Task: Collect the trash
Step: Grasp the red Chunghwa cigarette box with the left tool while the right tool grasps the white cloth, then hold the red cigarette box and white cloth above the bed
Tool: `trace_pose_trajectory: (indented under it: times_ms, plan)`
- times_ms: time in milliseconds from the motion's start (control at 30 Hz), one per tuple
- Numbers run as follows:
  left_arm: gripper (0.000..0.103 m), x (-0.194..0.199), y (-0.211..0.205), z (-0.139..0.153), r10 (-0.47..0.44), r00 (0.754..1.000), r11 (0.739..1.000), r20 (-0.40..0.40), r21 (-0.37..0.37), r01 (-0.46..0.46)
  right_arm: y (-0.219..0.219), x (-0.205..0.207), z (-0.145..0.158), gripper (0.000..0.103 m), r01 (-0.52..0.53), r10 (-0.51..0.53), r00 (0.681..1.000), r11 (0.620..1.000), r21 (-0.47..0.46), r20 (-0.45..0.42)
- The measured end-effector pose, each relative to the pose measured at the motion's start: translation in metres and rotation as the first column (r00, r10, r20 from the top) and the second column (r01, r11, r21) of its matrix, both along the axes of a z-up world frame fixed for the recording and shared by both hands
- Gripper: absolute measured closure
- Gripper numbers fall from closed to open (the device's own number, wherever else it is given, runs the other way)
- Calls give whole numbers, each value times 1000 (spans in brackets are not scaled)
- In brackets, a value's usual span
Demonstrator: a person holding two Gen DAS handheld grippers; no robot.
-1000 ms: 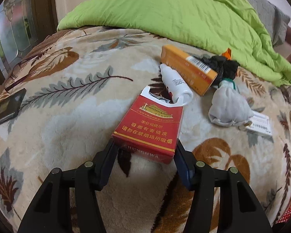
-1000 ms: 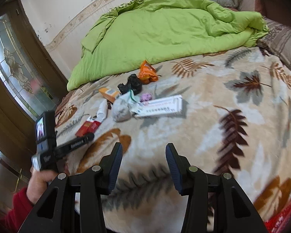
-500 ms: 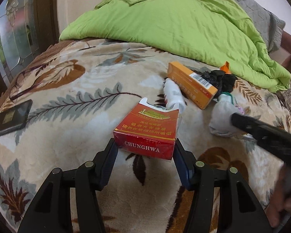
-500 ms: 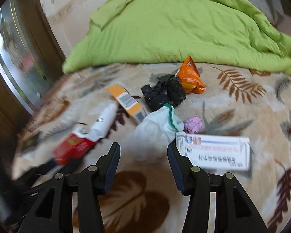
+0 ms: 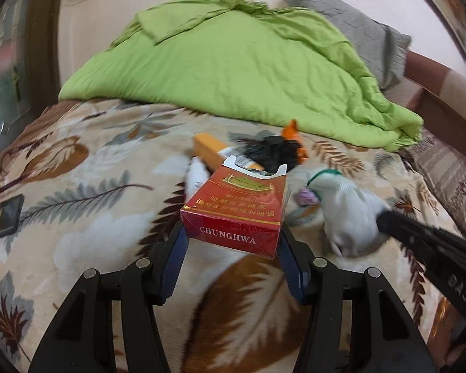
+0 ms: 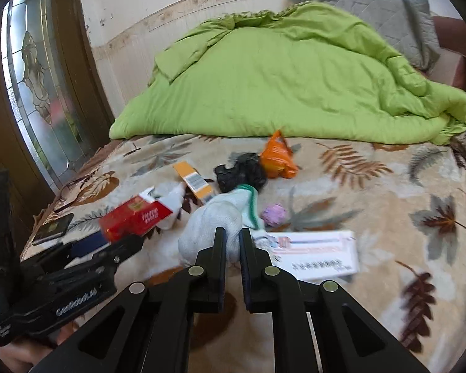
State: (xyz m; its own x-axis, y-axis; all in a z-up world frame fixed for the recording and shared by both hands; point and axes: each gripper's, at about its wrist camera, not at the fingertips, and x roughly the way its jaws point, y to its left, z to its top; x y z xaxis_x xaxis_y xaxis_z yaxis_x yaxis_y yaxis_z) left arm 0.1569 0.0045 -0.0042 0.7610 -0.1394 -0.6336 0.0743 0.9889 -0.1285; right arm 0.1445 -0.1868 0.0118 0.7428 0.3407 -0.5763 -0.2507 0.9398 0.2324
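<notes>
My left gripper (image 5: pixel 233 242) holds the red box (image 5: pixel 236 208); my right gripper (image 6: pixel 232 248), closed, pinches the white bag (image 6: pixel 214 217) at frame centre.

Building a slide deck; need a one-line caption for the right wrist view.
Right claw shut on a white bag while the left claw holds a red cigarette pack.

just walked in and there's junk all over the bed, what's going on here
A person is clearing trash off the bed with a handheld tool in each hand. The left tool holds an opened red cigarette pack, lifted clear of the blanket. The right tool has pinched shut on a white drawstring bag that lies on the blanket. An orange box, a black bag, an orange wrapper and a white carton remain.
</notes>
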Motion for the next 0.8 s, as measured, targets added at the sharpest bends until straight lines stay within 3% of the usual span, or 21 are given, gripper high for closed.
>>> trace_pose_trajectory:
  times_ms: [200, 333, 433, 467, 533, 567, 667, 700, 733, 800]
  plan:
    - [48, -9, -13, 9, -16, 999, 1000, 32, 9, 16, -31, -39, -16, 94, 49, -49, 993, 999, 0, -108]
    - [48, -10, -19, 11, 0, 999, 1000, 35, 17, 0, -34, -41, -32, 90, 34, -40, 977, 999, -29, -210]
    - [48, -13, -21, 9, 8, 999, 999, 34, 36, -9, -36, -41, -40, 69, 17, -19, 965, 1000, -8, -260]
    - [48, -13, -21, 9, 13, 999, 999, 32, 38, -14, -35, -42, -38, 66, 19, -21, 968, 1000, -8, -252]
    - [48, -14, -18, 9, 31, 999, 999, 31, 26, -32, -34, -46, -31, 43, 11, -9, 977, 1000, 7, -213]
    - [48, -14, -17, 9, 38, 999, 999, 33, 22, -39, -31, -48, -31, 41, 2, -1, 979, 1000, 2, -204]
    - [48, -14, -16, 10, 53, 998, 998, 44, 15, -54, -16, -44, -34, 41, -18, 11, 980, 999, -35, -199]
    - [48, -14, -17, 9, 53, 998, 998, 46, 24, -54, -10, -40, -38, 48, -27, 17, 977, 999, -42, -211]
    - [48, -14, -19, 8, 50, 998, 998, 50, 34, -52, -7, -36, -40, 75, -29, 18, 977, 998, -49, -213]
    - [48, -12, -20, 6, 34, 998, 999, 51, 30, -36, 0, -33, -42, 88, -37, 18, 981, 995, -95, -195]
